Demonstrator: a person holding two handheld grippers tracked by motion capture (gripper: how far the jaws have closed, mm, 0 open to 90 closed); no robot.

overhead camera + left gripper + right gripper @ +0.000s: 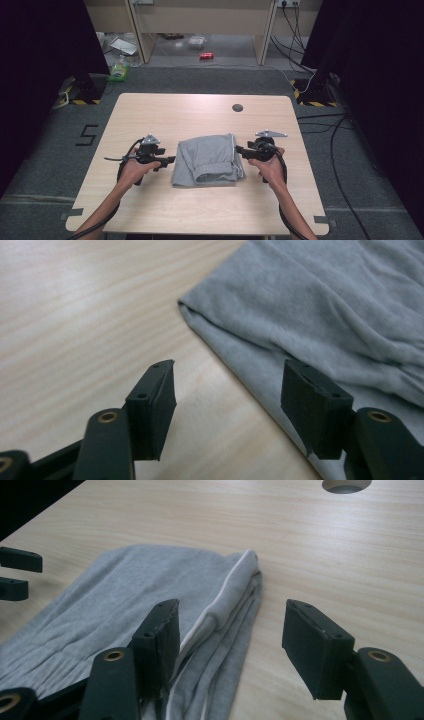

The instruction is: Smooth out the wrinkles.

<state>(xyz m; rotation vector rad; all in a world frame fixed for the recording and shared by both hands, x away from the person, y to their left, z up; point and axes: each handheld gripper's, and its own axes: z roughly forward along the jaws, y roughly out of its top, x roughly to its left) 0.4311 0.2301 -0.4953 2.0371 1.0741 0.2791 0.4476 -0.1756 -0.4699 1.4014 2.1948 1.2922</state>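
A grey garment [209, 160] lies folded near the middle of the light wooden surface [165, 112], a little toward the person's side. It is soft knit cloth, folded into a rough rectangle of several layers. In the right gripper view a thin white stripe runs along its folded edge, and the layers are stacked at that side. In the left gripper view its edge runs diagonally and ends in one rounded corner, with soft wrinkles across the top.

The left tongs [171, 159] are held in the person's left hand [134, 169], just beside the left edge of the garment, and they point toward it. Their jaws stand apart and nothing is clamped between them; in the left gripper view one jaw is over bare wood and the other is over the cloth edge.

The right tongs [240, 149] are held in the right hand [269, 167], at the right edge of the garment, and they point toward it from the other side. Their jaws are also apart and hold nothing; the striped edge lies below the gap. Both forearms come in from the bottom of the high view, one at each side of the garment. A round hole [237, 107] is in the surface farther back.
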